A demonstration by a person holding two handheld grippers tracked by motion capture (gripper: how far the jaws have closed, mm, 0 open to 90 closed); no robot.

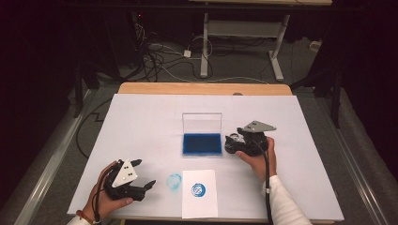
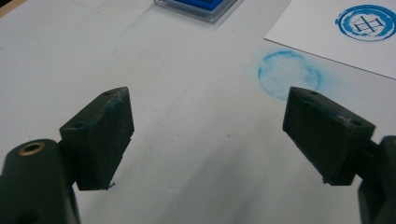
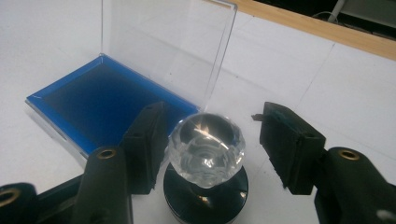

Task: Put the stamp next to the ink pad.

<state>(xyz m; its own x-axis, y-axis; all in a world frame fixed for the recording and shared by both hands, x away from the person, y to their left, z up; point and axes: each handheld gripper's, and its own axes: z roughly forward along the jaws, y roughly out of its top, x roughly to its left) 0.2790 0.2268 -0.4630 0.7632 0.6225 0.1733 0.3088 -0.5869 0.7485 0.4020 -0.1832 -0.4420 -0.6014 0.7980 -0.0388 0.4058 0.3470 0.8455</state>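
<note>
A stamp with a clear faceted knob (image 3: 206, 144) and a round black base (image 3: 205, 196) stands on the white table just right of the blue ink pad (image 3: 102, 105). My right gripper (image 3: 212, 119) is open around it: its jaws flank the knob and a gap shows on the right side. From above, the right gripper (image 1: 231, 143) points left at the ink pad (image 1: 202, 144), whose clear lid (image 1: 202, 123) stands upright. My left gripper (image 1: 145, 172) rests at the near left, open, nothing between its jaws (image 2: 208, 95).
A white sheet (image 1: 199, 206) with a round blue print (image 1: 198, 189) lies at the near edge. A faint blue ring (image 2: 289, 74) marks the table left of it. The table's wooden far edge (image 1: 204, 88) shows behind; cables and desk legs lie on the floor beyond.
</note>
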